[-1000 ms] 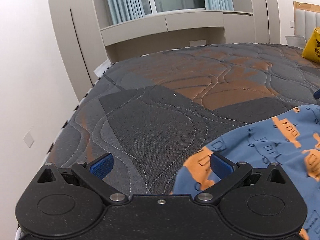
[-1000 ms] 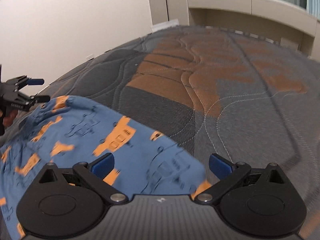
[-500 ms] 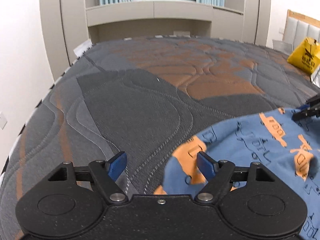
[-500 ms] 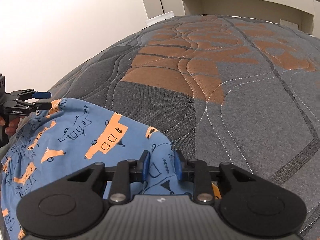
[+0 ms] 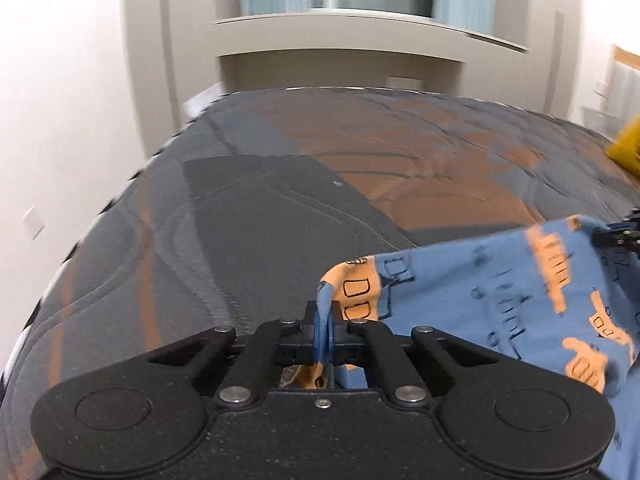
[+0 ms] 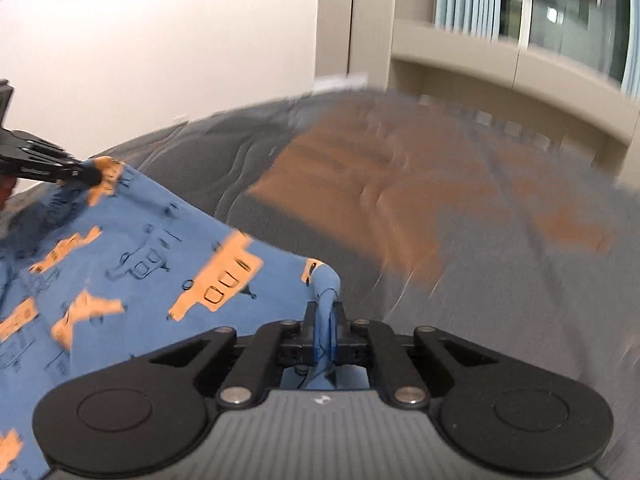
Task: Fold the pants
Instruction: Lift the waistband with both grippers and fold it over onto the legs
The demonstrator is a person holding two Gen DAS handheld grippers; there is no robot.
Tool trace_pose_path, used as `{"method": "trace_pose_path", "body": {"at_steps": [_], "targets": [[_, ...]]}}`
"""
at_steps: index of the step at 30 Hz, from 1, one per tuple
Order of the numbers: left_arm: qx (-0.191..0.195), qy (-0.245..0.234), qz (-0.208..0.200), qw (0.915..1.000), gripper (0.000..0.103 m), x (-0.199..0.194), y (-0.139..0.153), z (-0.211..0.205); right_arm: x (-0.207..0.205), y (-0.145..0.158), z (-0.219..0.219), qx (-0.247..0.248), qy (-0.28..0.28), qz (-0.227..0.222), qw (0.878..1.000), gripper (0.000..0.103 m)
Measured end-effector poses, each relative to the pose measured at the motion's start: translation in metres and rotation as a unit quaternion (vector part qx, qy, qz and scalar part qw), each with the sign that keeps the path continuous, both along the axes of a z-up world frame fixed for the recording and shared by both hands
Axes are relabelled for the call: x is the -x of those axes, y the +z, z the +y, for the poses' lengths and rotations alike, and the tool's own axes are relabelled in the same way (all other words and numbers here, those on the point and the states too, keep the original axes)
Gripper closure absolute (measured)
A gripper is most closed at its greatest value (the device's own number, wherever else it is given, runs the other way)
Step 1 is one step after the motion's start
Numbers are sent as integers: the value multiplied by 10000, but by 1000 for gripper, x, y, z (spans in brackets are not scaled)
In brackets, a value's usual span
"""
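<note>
Left tongs (image 5: 325, 330) clenched on a corner of the pants (image 5: 500, 292); right tongs (image 6: 325, 330) clenched on another corner (both sets were wide apart a second ago, jaws have just been closing, fabric pinched between the pads). Pants: blue with orange vehicle print, lower right in the left view, lower left in the right view, lifted off the mattress (image 5: 260, 220). No readable writing; frames blurred. Yellow bag (image 5: 626, 148) at right edge, window (image 6: 560, 12) upper right.

You have one pair of blue cotton pants with orange prints (image 5: 500, 280), one grey-and-orange quilted mattress (image 5: 260, 216), two black grippers (image 5: 324, 336) (image 6: 325, 336), one yellow bag (image 5: 628, 148) at right.
</note>
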State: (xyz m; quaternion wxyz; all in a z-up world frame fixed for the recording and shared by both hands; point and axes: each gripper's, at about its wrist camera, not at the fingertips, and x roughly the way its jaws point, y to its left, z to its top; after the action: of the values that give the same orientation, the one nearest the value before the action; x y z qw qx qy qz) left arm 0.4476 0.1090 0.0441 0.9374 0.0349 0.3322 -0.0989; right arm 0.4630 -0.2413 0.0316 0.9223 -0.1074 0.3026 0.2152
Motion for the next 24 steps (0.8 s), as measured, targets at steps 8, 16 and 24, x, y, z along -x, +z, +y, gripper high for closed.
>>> {"method": "trace_pose_path", "body": {"at_steps": [8,16,24], "targets": [[47,291,572,9979,100,-26,-35,5,-43,-11,20,125,-158,140,9997,97],[88,194,219,9995,100,-5,-17,9,-27,-16,12,-118,-293,-40,9995,98],[104,25,-546,9984,100,65,27,11,68,37,1,-338,-220,-840,9956,99]]}}
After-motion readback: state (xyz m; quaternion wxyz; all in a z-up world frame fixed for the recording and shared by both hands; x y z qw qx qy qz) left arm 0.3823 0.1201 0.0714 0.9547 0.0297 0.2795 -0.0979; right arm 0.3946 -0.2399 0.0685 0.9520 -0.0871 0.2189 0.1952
